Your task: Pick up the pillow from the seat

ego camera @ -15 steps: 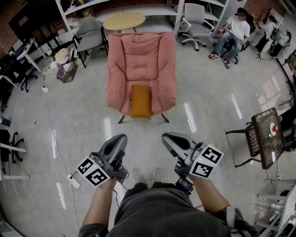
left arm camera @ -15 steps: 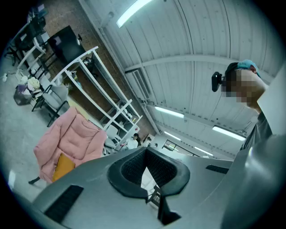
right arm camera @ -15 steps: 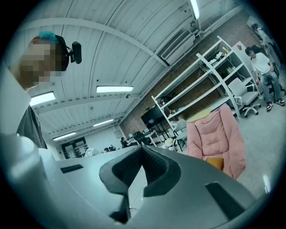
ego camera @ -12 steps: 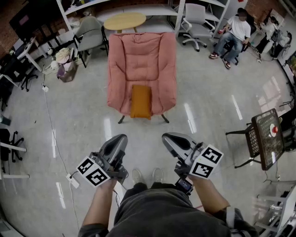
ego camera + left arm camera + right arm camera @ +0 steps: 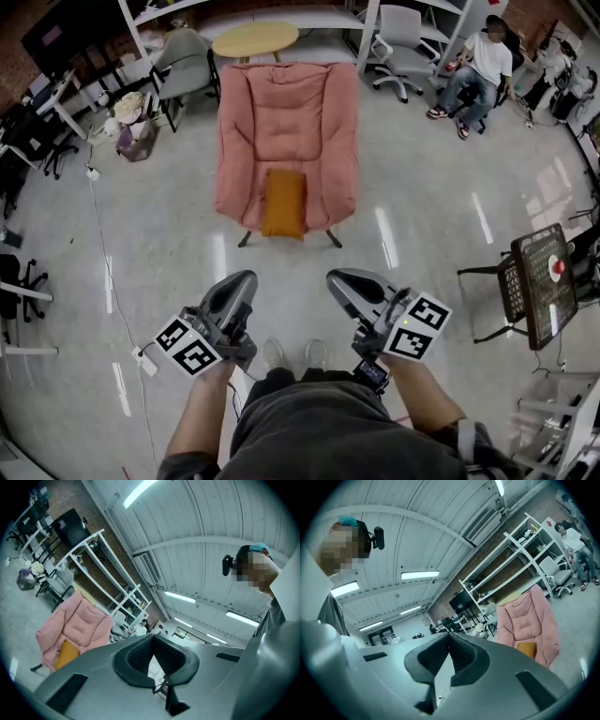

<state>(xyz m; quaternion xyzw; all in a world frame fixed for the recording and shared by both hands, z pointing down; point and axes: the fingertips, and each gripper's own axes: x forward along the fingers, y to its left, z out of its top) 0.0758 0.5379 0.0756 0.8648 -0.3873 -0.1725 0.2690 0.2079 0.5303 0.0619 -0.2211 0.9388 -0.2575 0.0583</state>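
Note:
An orange pillow [image 5: 283, 202] lies on the front of the seat of a pink padded chair [image 5: 287, 122] in the middle of the head view. The pillow [image 5: 66, 653] and chair [image 5: 75, 625] show small at the left of the left gripper view, and the pillow [image 5: 527, 649] and chair [image 5: 527, 618] at the right of the right gripper view. My left gripper [image 5: 241, 278] and right gripper [image 5: 337, 277] are held side by side near my body, well short of the chair. Both are shut with nothing between the jaws.
A round wooden table [image 5: 254, 39] and grey chairs [image 5: 183, 66] stand behind the pink chair. A seated person [image 5: 476, 70] is at the back right. A black mesh stand [image 5: 536, 281] is at the right. A white cable [image 5: 101, 253] runs across the floor on the left.
The view has shifted slightly, so the chair and pillow sit a little higher and left in the head view. Both grippers stay shut in the same place.

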